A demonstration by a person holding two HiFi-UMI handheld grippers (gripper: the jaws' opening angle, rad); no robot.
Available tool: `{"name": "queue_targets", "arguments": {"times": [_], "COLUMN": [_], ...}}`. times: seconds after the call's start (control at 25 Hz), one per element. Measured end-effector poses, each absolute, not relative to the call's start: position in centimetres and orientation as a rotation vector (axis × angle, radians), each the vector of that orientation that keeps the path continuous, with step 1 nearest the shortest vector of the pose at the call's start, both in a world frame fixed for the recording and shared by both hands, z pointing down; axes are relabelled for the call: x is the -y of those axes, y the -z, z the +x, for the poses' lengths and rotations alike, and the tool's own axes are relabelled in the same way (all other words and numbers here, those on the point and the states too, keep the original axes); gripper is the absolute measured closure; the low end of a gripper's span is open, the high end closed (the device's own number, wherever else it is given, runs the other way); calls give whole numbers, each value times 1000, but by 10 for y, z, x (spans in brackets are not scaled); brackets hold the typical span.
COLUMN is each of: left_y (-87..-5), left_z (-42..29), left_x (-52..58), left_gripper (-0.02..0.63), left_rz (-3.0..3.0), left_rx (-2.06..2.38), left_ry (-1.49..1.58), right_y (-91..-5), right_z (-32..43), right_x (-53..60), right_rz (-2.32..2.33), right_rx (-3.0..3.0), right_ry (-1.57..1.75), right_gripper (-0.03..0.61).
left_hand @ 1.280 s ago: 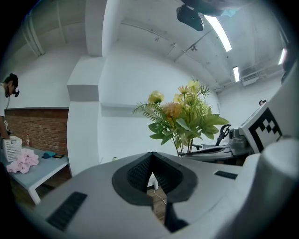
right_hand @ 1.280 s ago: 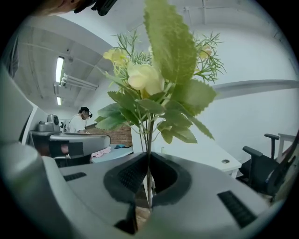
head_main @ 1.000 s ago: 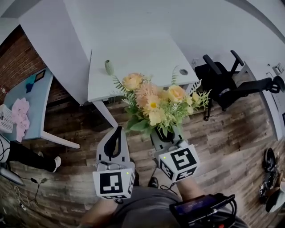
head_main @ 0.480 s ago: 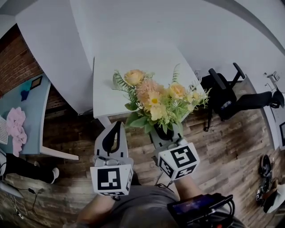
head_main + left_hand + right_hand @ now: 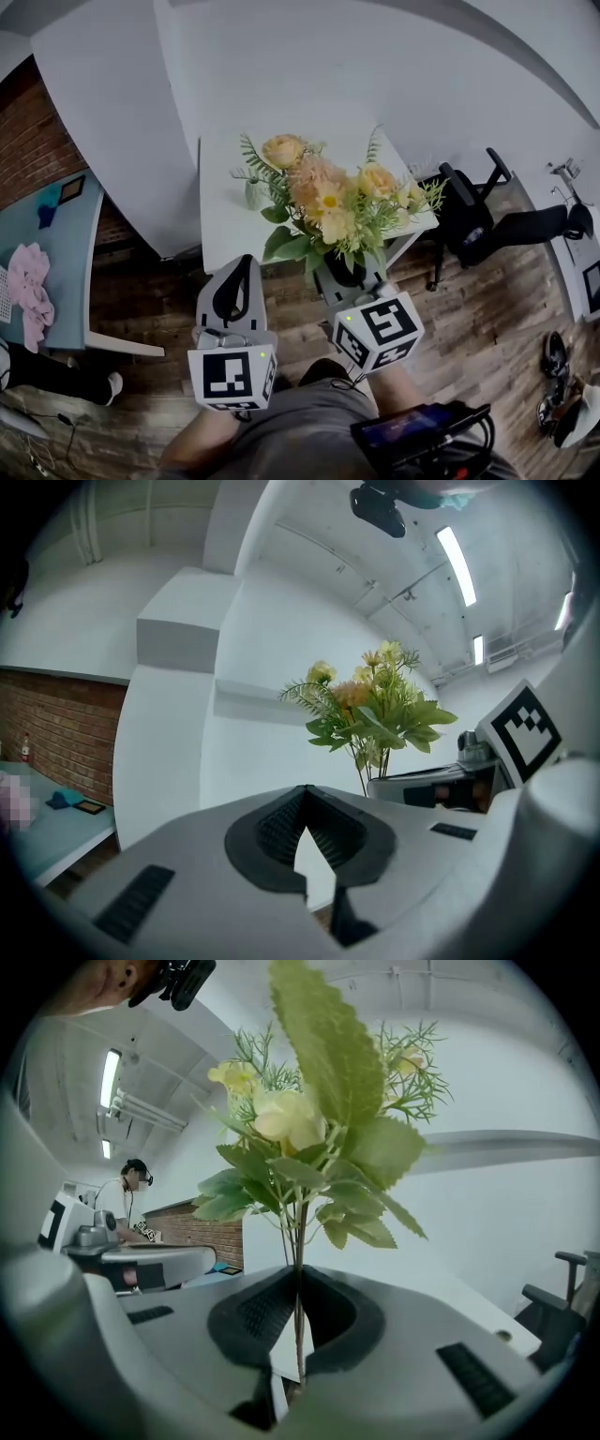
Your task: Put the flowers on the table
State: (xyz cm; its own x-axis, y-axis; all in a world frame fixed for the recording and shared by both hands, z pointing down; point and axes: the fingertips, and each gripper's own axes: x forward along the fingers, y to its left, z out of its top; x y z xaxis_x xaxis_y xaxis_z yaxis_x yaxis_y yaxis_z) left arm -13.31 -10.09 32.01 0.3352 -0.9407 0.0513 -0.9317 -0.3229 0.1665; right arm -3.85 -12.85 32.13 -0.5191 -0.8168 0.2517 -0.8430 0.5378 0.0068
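- flowers (image 5: 328, 211) sit at the centre of the head view, held upright. the right gripper (image 5: 349, 274) is just below them, its jaws narrow and clamped on the thin stems (image 5: 299, 1269). in the right gripper view the stems run straight up between the 2 pads.
- left gripper (image 5: 242, 272) is at lower centre-left, beside the right one. its jaws are closed tip to tip with nothing between them. it carries nothing and is apart from the bouquet.
- change over the last second: the white table (image 5: 220, 234) has slid down the frame from upper centre. its near edge now lies under the blooms. the person seems to have walked up to it.
- the small green vase (image 5: 255, 194) stood clear at the upper left of the bouquet 1 second ago. it now shows partly behind the left foliage.
- the black chair (image 5: 478, 220) has drifted from the right edge toward centre right.
- the grip looks the same across all 3 head frames: same hold, same tilt.
- judgement: the carry is nearly done and the flowers are not yet set down. next comes a reach forward over the tabletop, a lowering, then release. the vase is the likely spot, though i cannot tell.
- risk: the top-heavy bouquet on thin stems may tip once let go.
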Motion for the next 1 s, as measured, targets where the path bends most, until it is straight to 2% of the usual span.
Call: {"name": "queue_targets", "arguments": {"times": [0.4,1.0], "left_y": [-349,-365], "left_z": [-131,-119], "left_x": [143,276], "left_gripper": [609,609], "left_rz": [2395,2300], "left_rx": [1688,1833], "left_ry": [45,-29], "right_y": [-341,-364], "right_z": [-38,-38], "right_x": [170,300], "right_rz": [1390,1207], "right_rx": [2516,2625], "right_ry": [-164,-214], "right_gripper": [555,555]}}
